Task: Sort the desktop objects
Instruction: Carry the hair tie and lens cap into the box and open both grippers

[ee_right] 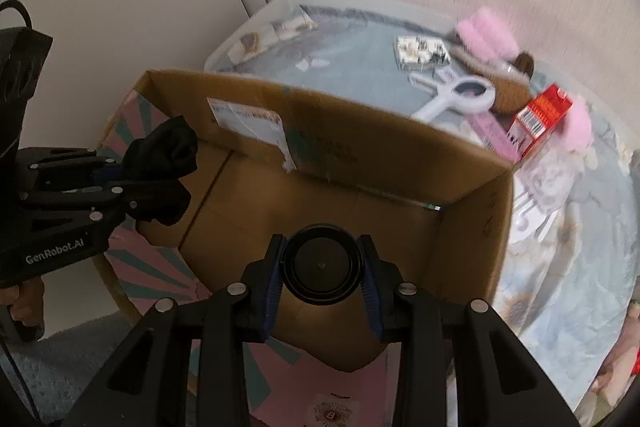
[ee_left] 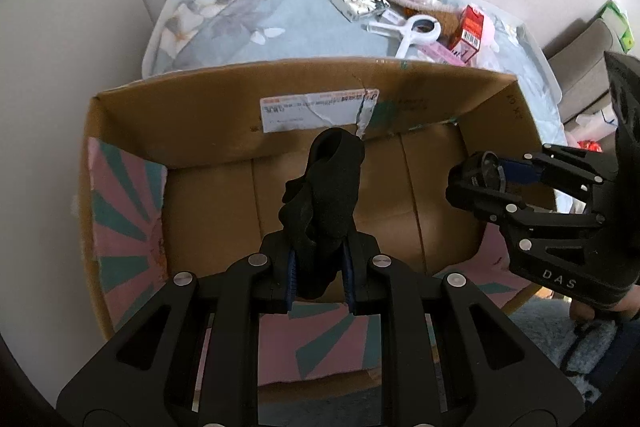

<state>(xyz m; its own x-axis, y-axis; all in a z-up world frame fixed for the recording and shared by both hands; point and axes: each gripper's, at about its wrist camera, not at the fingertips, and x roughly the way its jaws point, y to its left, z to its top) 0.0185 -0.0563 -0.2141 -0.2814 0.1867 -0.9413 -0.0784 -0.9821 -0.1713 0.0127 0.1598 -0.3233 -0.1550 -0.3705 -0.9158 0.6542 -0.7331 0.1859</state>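
A black cloth (ee_left: 320, 203) is pinched by the left gripper (ee_left: 320, 279) and a round black lid (ee_right: 323, 267) by the right gripper (ee_right: 323, 269) over the cardboard box (ee_left: 400, 83); the cloth could be snagged on the 9 o'clock flap

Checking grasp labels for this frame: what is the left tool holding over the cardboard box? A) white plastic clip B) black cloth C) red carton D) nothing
B: the left tool is shut on a bunched black cloth above the open cardboard box; the white clip and red carton lie on the surface beyond the box.
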